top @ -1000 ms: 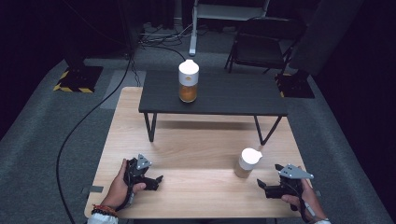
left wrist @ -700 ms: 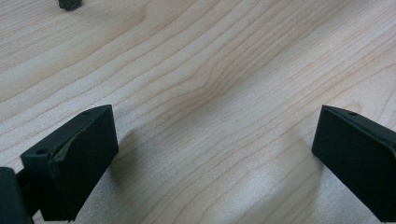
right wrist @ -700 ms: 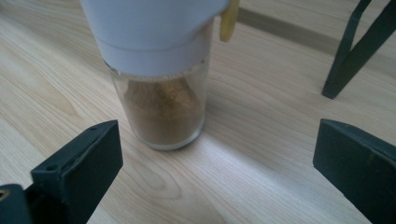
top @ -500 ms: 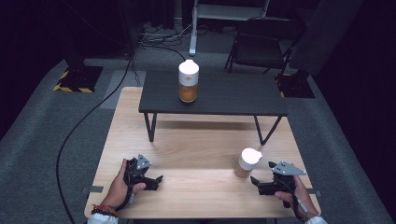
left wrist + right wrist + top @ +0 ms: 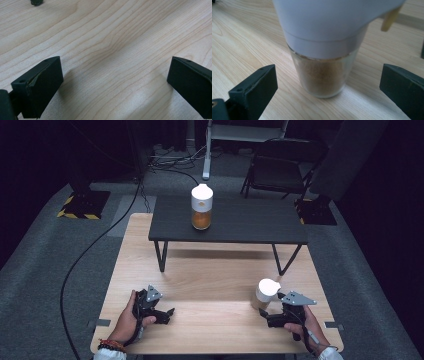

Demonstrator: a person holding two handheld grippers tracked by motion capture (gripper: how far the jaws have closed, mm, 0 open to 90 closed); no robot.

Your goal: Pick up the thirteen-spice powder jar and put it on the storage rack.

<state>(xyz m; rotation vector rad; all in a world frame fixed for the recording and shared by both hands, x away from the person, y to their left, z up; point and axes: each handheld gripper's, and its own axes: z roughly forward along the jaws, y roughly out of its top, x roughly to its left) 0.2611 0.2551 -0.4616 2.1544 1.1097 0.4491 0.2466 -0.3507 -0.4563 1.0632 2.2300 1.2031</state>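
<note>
A glass jar of brown powder with a white lid (image 5: 265, 293) stands on the wooden table (image 5: 215, 280) at the front right. My right gripper (image 5: 263, 316) lies just in front of it, open; in the right gripper view the jar (image 5: 324, 75) stands upright close ahead, between the lines of the two spread jaws but not touched. A second white-lidded jar of orange-brown powder (image 5: 201, 207) stands on the low black table (image 5: 240, 222) farther back. My left gripper (image 5: 169, 313) rests at the front left, open over bare wood (image 5: 112, 62), holding nothing.
The low black table stands on thin legs (image 5: 161, 256) across the far half of the wooden table. A black folding chair (image 5: 277, 167) and cables (image 5: 100, 245) lie on the grey floor beyond. The wooden table's near edge runs just behind both hands.
My right gripper has slid left and forward toward the near jar, ending close in front of it. The left gripper has stayed where it was.
</note>
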